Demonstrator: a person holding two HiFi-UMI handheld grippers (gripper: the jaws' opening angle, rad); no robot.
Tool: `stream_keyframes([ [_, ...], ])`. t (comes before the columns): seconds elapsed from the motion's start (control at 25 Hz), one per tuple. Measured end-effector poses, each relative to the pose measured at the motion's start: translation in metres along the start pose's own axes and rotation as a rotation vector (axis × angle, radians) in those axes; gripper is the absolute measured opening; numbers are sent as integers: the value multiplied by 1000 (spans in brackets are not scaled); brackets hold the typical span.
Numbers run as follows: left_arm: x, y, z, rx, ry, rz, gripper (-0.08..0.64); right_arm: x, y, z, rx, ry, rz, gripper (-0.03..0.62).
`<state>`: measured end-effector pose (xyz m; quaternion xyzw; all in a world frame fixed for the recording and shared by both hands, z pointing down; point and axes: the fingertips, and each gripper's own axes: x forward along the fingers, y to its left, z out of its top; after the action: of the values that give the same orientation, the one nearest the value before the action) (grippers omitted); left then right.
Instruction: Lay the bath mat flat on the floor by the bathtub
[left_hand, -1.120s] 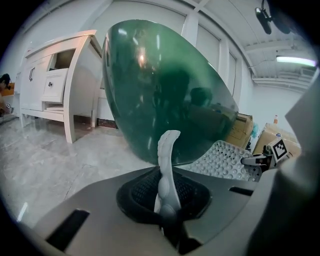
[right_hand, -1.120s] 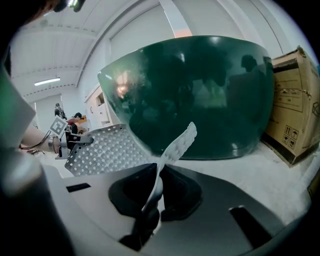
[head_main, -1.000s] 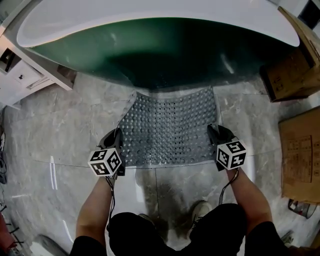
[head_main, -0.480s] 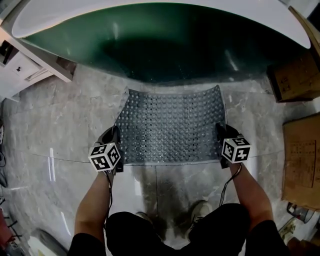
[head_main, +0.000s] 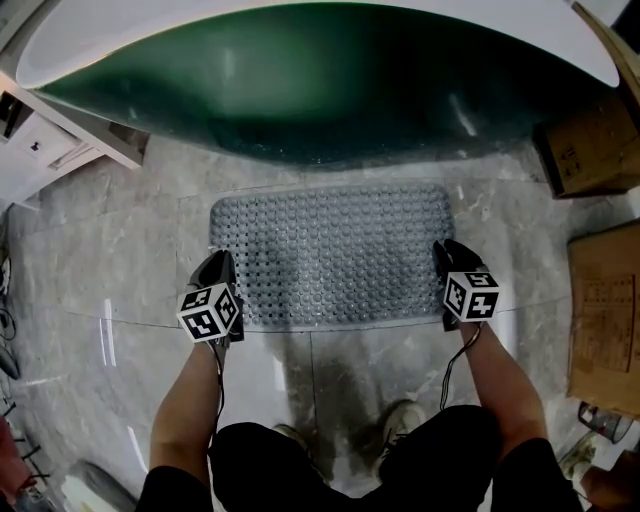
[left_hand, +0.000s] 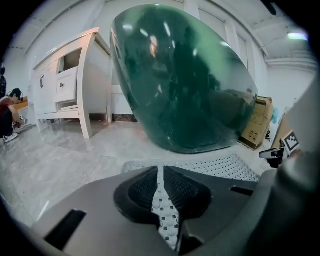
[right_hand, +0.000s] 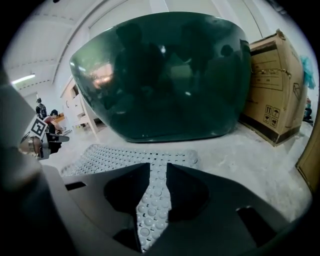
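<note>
Bath mat spread flat on the floor beside the bathtub, both tools clamped on its ends.

The dark green bathtub (head_main: 320, 90) with its white rim fills the top of the head view. Just in front of it, on the grey marble floor (head_main: 120, 250), the studded grey bath mat (head_main: 335, 250) lies flat, its long side along the tub. Cardboard boxes (head_main: 590, 150) stand to the right and a white cabinet (head_main: 50, 150) to the left. The left tool (head_main: 218, 268) grips the mat's left end and the right tool (head_main: 447, 258) its right end. Each gripper view shows a strip of mat pinched between nearly closed jaws.
</note>
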<state>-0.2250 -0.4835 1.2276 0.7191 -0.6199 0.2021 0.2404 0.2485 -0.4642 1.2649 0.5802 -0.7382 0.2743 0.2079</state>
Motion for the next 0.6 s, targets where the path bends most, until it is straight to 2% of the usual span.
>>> stream_keyframes([
  [0.08,-1,-5,3,2,-10,-13,46,-1,1,1,-1,-8,6,93],
  [0.16,-3,-10,5,7,-18,-28,46,-3,5,3,-7,-16,24,25],
  [0.32,-6,-15,9,38,-23,-50,23,-5,17,9,-16,-35,62,17],
  [0.6,-12,-18,12,36,-35,-79,17,-10,30,21,-56,-55,80,17],
])
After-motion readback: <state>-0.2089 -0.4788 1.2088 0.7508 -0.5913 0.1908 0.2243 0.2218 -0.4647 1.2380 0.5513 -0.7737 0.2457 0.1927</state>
